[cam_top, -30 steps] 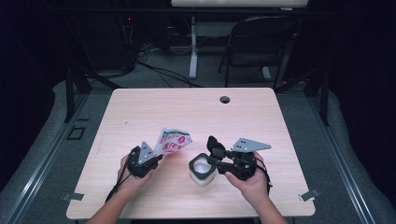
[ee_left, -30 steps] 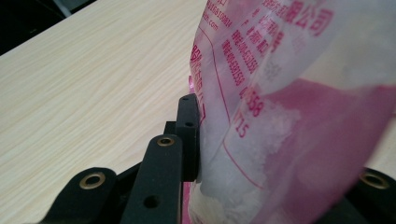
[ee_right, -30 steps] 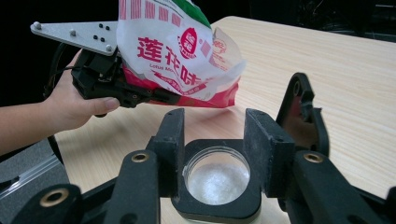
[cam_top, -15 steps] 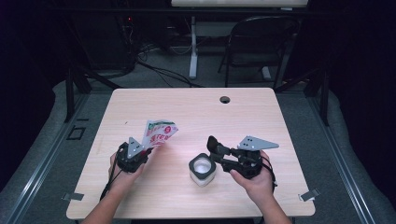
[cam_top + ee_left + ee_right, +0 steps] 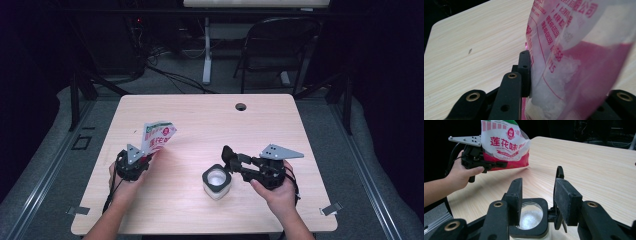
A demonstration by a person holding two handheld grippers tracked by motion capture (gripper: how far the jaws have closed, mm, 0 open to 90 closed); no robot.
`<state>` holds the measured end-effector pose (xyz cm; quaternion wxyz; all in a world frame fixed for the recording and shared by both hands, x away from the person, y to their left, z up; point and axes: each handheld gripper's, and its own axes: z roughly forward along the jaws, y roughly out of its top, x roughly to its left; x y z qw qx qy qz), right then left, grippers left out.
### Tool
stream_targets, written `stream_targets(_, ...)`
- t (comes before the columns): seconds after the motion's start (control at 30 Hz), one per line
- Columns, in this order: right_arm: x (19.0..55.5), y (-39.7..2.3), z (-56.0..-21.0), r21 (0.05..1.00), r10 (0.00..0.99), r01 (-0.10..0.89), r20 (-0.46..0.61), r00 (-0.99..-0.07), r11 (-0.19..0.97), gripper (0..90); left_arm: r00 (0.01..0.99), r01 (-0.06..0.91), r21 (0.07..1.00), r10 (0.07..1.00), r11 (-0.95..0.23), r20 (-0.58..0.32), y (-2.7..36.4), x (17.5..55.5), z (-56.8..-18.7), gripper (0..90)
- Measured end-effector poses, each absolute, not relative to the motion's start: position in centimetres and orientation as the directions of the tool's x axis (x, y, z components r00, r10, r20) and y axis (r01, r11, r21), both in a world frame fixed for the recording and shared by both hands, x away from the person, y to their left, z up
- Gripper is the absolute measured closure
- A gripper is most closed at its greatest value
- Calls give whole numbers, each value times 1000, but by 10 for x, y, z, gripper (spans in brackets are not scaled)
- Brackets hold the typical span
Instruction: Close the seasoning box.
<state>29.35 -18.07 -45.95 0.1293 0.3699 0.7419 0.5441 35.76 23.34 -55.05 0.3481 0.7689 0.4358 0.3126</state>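
My left gripper (image 5: 145,156) is shut on the lower end of a white and red printed bag (image 5: 158,135), held tilted above the table's left side. In the left gripper view one black finger (image 5: 524,72) presses the bag (image 5: 579,57), which has white granules inside. The right gripper view shows the bag (image 5: 505,142) and the left gripper (image 5: 497,165) at the far left. A small white jar (image 5: 216,182) with a black rim stands open, with white powder in it. My right gripper (image 5: 228,153) (image 5: 538,185) hovers open over the jar (image 5: 530,217). A thin black piece rises beside its right jaw.
The wooden table (image 5: 280,125) has a round cable hole (image 5: 240,106) near its far edge. A black folding chair (image 5: 280,45) and cables lie on the floor beyond it. A person's hands come in from the near edge.
My left gripper has carried the bag to the left, away from the jar. The right gripper and the jar have hardly moved.
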Motion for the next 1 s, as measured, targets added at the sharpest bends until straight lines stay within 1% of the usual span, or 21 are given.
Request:
stream_targets(0.1, 294, -181, -460, 901, 691, 412, 212, -691, 134, 583, 405, 460, 804, 895, -377, 188, 237, 359, -551, 755)
stream_targets(0.23, 296, -182, -461, 901, 694, 415, 217, -687, 129, 583, 379, 467, 792, 898, -394, 223, 242, 358, -552, 754)
stream_targets(0.27, 297, -182, -461, 900, 694, 416, 218, -687, 129, 583, 368, 462, 789, 897, -405, 244, 243, 358, -552, 753)
stream_targets(0.5, 296, -184, -462, 901, 696, 417, 225, -682, 117, 582, 362, 488, 765, 895, -419, 260, 244, 362, -558, 737)
stream_targets(0.77, 296, -188, -463, 898, 698, 424, 230, -678, 117, 582, 367, 493, 767, 897, -411, 246, 243, 362, -559, 709)
stream_targets(0.87, 296, -187, -464, 898, 703, 424, 225, -675, 119, 580, 371, 492, 775, 901, -396, 225, 245, 361, -559, 693)
stream_targets(1.0, 296, -187, -464, 899, 699, 423, 231, -677, 112, 580, 384, 486, 787, 902, -380, 198, 245, 361, -559, 647)
